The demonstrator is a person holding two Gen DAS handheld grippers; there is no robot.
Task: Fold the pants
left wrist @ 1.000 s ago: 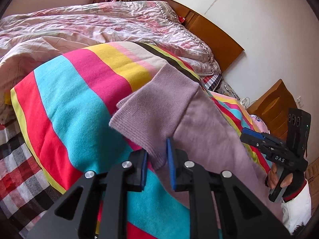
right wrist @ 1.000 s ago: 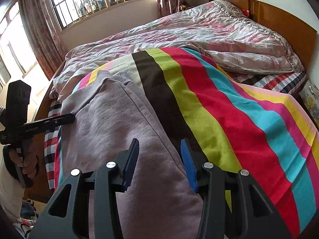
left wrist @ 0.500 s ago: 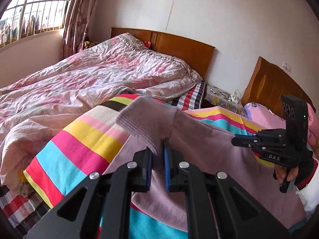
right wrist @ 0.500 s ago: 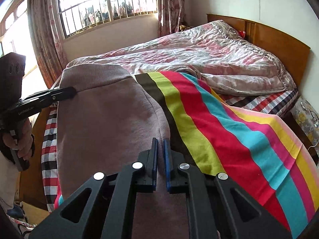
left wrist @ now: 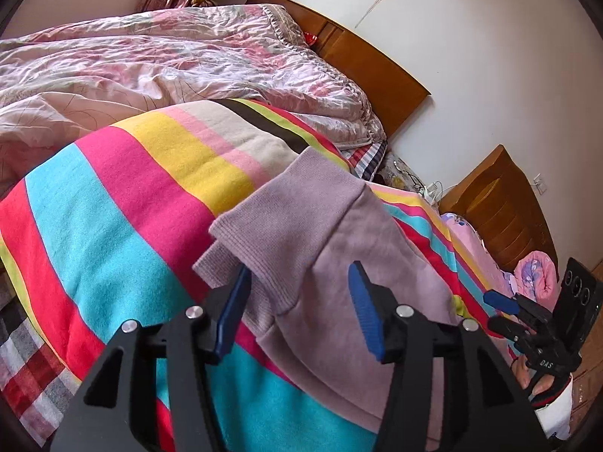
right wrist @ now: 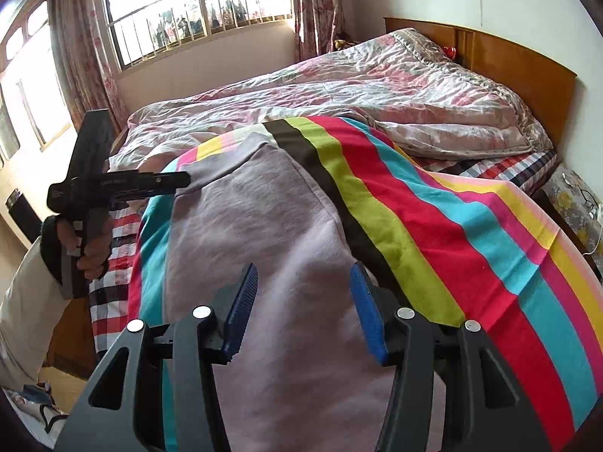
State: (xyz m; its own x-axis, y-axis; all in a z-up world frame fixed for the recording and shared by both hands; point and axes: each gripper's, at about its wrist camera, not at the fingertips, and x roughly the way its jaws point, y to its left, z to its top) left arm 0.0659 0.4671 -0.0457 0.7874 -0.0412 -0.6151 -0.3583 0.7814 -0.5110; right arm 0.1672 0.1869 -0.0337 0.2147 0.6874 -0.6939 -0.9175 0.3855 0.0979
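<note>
The mauve knit pants point(left wrist: 331, 248) lie on the striped blanket point(left wrist: 113, 203), with the ribbed cuffs toward the far end. My left gripper point(left wrist: 299, 286) is open just above the cuffs, holding nothing. The pants also show in the right wrist view point(right wrist: 264, 233), stretched along the blanket point(right wrist: 452, 233). My right gripper point(right wrist: 303, 290) is open over the pants' wide part, empty. The right gripper shows in the left wrist view point(left wrist: 501, 309) at the far right. The left gripper shows in the right wrist view point(right wrist: 181, 180) at the left, by the cuffs.
A rumpled pink floral quilt point(left wrist: 169, 52) covers the far half of the bed, below a wooden headboard point(left wrist: 369, 60). A plaid sheet point(right wrist: 109, 248) shows at the bed's edge. A second headboard point(left wrist: 501, 203) stands at right. A barred window point(right wrist: 196, 15) lies behind.
Both grippers were shut on the pants half a second ago, lifting them. Now both have opened and the pants lie flat on the blanket again, cuffs laid down.
</note>
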